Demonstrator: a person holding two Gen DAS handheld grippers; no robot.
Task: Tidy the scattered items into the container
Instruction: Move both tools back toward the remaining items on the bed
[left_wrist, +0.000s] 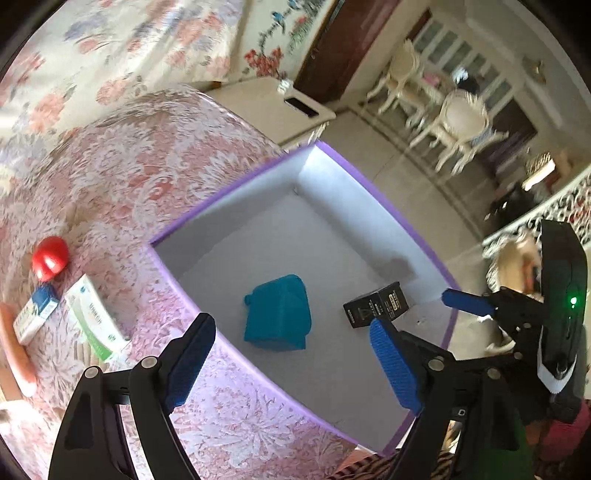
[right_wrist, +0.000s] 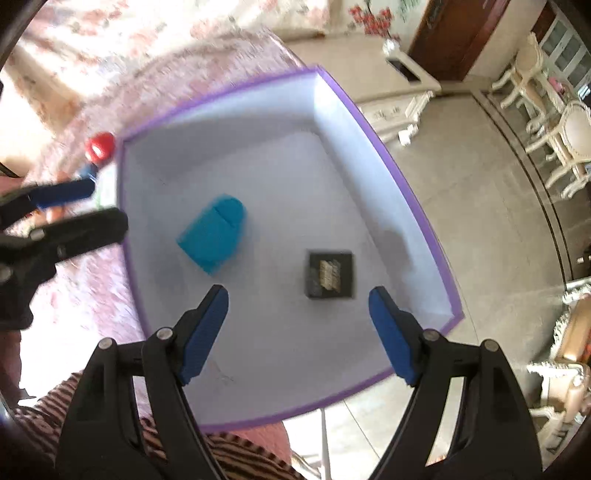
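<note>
- Left wrist view: your left gripper (left_wrist: 291, 354) hangs with its blue-padded fingers spread wide and nothing between them, above the near rim of the purple-edged, white-lined square box (left_wrist: 373, 192).
- The box sits on a pink-and-white floral tablecloth (left_wrist: 147, 177), at the table's right end.
- Inside the box, a teal house-shaped block (left_wrist: 277, 314) lies near the middle of the floor; a small black carton with a gold-and-white label (left_wrist: 376, 304) lies well apart from it, towards the right wall.
- Still out on the cloth, left of the box: a shiny red rounded object (left_wrist: 50, 257), a small blue-and-white carton (left_wrist: 35, 314) and a green-and-white flat carton (left_wrist: 96, 321), the two cartons just beside each other.
- An orange elongated thing (left_wrist: 16, 354) lies at the far left edge; you cannot tell what it is.
- Your right gripper (left_wrist: 469, 302) shows at the right, over the box's right corner; one blue finger is visible, so its spread cannot be judged here.
- Right wrist view: your right gripper (right_wrist: 298, 332) is over the box (right_wrist: 376, 129), fingers wide apart and empty.
- The black carton (right_wrist: 330, 274) lies just ahead of the fingertips; the teal block (right_wrist: 214, 232) lies to its left, blurred.
- Your left gripper (right_wrist: 88, 206) reaches in from the left at the box's rim; the red object (right_wrist: 99, 146) sits beyond it, outside the box.
</note>
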